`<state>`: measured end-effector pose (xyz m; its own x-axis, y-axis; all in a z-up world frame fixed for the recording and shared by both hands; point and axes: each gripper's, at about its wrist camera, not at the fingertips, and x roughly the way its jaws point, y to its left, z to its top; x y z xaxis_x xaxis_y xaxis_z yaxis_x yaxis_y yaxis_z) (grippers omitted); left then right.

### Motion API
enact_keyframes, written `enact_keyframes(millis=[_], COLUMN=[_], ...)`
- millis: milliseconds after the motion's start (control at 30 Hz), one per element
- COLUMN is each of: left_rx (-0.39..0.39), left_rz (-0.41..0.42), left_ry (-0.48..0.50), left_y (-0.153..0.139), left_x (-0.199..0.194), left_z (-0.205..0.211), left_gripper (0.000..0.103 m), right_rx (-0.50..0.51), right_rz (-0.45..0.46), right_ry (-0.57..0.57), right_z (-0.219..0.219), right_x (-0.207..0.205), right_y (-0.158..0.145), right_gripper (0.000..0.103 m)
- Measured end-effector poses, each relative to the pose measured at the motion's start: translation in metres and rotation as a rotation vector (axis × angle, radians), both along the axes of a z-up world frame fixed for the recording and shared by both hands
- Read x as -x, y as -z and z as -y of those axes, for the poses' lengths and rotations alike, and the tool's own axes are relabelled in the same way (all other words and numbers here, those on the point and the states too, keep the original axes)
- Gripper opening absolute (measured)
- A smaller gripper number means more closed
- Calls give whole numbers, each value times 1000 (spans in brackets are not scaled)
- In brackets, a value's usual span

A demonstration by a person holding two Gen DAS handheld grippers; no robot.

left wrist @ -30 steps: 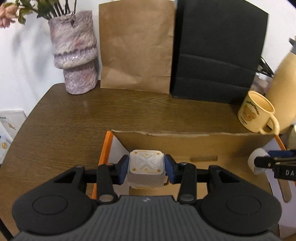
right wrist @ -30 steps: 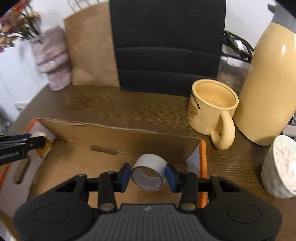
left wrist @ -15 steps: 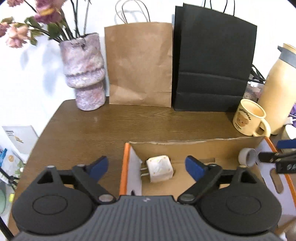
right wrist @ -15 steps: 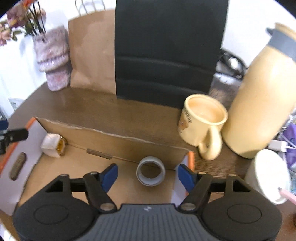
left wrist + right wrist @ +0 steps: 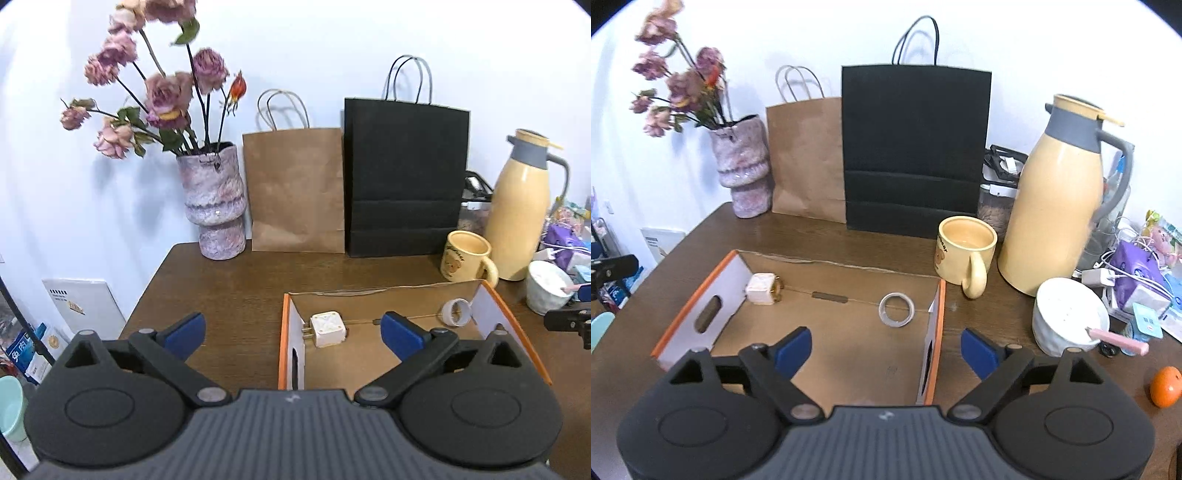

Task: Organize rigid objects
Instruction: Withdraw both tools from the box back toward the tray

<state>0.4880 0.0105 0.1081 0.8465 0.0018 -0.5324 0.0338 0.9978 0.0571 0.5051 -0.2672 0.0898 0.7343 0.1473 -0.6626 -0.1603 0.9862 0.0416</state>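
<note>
Brown cardboard box sits open on the dark wooden worktop, well forward of its back edge, where a vase, a brown bag and a black bag stand. A yellow mug stands just beside the box's far right corner. Inside lie the white plug adapter, far left, and the tape roll, far right. The left tool and the right tool are both spreading wider, jaws empty, touching nothing.

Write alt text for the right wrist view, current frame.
The right gripper, its jaws opening with nothing between them, hovers above a shallow cardboard box on a wooden table; inside lie a white plug adapter and a tape roll. A yellow mug and thermos stand beside it.
</note>
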Motion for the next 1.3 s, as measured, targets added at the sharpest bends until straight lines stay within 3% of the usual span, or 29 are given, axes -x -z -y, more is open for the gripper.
enact_keyframes(millis=[67, 233, 467, 600, 733, 967, 1133, 1300], left_rx=[11, 42, 88, 49, 10, 91, 57, 94], left_rz=[38, 264, 408, 471, 501, 435, 470, 448], left_ry=[-18, -53, -71, -53, -51, -96, 0, -14], left_y=[-2, 1, 38, 64, 80, 97, 104, 106], left_x=[20, 108, 231, 299, 363, 436, 462, 462], left_z=[-1, -5, -17, -17, -12, -15, 1, 1], left_gripper=[103, 103, 103, 103, 103, 103, 103, 103], right_rx=[-13, -61, -72, -74, -88, -156, -148, -115], right_rz=[38, 242, 438, 509, 531, 543, 576, 593], right_ry=[-1, -29, -29, -11, 18, -5, -29, -52], right_z=[1, 9, 15, 20, 19, -9, -31, -37], right_x=[19, 97, 221, 289, 349, 442, 488, 494], right_y=[-4, -9, 18, 41, 59, 84, 101, 99], right_gripper=[88, 91, 96, 102, 102, 103, 103, 103])
